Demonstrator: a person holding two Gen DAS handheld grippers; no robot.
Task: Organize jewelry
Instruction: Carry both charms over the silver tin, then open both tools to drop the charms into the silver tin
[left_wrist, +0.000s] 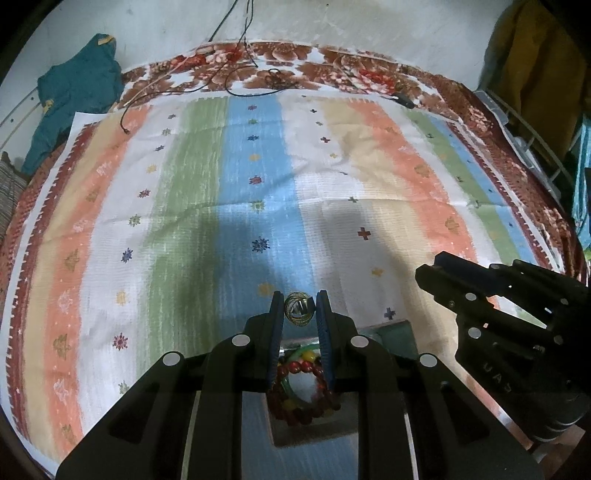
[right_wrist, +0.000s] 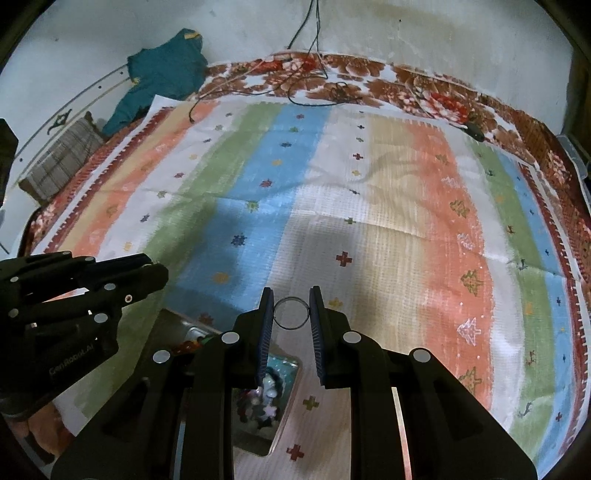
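Note:
My left gripper (left_wrist: 299, 312) is shut on a bundle of thin gold bangles (left_wrist: 298, 313), held above a metal tray (left_wrist: 391, 332). Below it the tray compartment holds a red bead bracelet (left_wrist: 306, 369) and green and yellow pieces. My right gripper (right_wrist: 291, 313) is shut on a thin dark bangle (right_wrist: 291, 313), held above the cloth. Below it another tray compartment (right_wrist: 284, 369) holds dark and pale jewelry. Each gripper shows in the other's view, the right one in the left wrist view (left_wrist: 517, 321) and the left one in the right wrist view (right_wrist: 81, 291).
A striped pastel cloth (left_wrist: 258, 184) covers a floral bedspread (left_wrist: 332, 66). Black cables (left_wrist: 236, 74) lie at the far edge by the wall. A teal garment (left_wrist: 74, 92) and a checked cushion (right_wrist: 59, 166) sit at the far left.

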